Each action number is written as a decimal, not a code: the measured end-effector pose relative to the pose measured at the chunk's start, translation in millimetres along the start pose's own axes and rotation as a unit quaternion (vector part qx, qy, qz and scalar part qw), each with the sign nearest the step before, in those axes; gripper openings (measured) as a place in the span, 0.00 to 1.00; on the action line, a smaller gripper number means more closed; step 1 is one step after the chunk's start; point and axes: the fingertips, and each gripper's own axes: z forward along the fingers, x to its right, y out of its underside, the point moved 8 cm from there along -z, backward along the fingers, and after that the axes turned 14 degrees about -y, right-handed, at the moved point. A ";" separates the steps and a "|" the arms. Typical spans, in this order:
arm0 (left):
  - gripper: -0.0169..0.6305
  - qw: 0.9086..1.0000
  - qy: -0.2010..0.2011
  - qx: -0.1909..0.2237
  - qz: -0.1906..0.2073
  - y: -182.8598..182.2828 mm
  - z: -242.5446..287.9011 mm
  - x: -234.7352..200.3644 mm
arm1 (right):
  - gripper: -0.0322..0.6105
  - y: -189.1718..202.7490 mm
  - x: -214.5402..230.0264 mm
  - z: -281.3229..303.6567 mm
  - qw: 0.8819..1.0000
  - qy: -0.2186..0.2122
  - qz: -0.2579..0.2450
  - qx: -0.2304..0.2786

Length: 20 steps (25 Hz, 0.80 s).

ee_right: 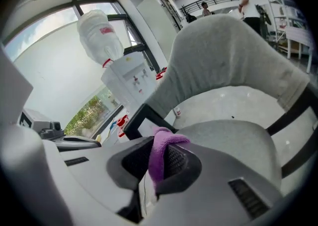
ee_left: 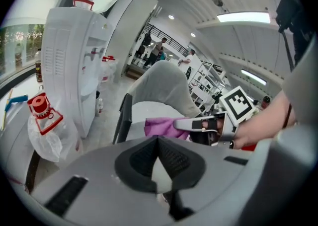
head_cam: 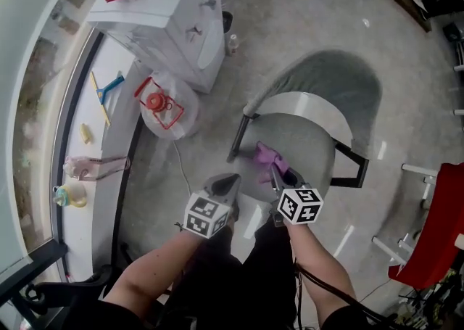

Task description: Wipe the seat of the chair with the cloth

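The chair has a grey padded seat [head_cam: 304,140], a curved grey back [head_cam: 337,75] and a black frame. My right gripper [head_cam: 278,169] is shut on a purple cloth [head_cam: 265,154], which hangs over the seat's near left edge. In the right gripper view the cloth [ee_right: 161,150] is pinched between the jaws, with the seat [ee_right: 233,138] just beyond. My left gripper [head_cam: 233,178] hovers close to the left of the right one, at the seat's front corner. Its jaws [ee_left: 158,139] are shut with nothing between them. From there I see the cloth [ee_left: 159,126] and the right gripper [ee_left: 201,123].
A white water dispenser [head_cam: 174,17] stands left of the chair, with a plastic bag [head_cam: 168,111] holding a red thing at its foot. The window ledge [head_cam: 94,125] carries a squeegee and small items. A red chair [head_cam: 435,227] is at the right.
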 end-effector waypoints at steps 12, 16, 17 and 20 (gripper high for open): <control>0.04 0.998 0.050 -0.014 0.046 -27.2 44.4 74.2 | 0.10 -7.4 129.9 -117.4 0.978 0.188 0.053 0.072; 0.04 0.997 0.049 -0.024 0.056 -29.9 57.4 90.1 | 0.10 5.4 170.0 -129.5 0.967 0.237 0.072 0.054; 0.04 0.997 0.048 -0.027 0.057 -30.5 62.6 92.9 | 0.10 8.1 179.0 -129.2 0.965 0.246 0.074 0.048; 0.04 0.997 0.042 -0.037 0.051 -31.6 76.0 99.1 | 0.10 15.9 201.7 -122.4 0.961 0.261 0.079 0.032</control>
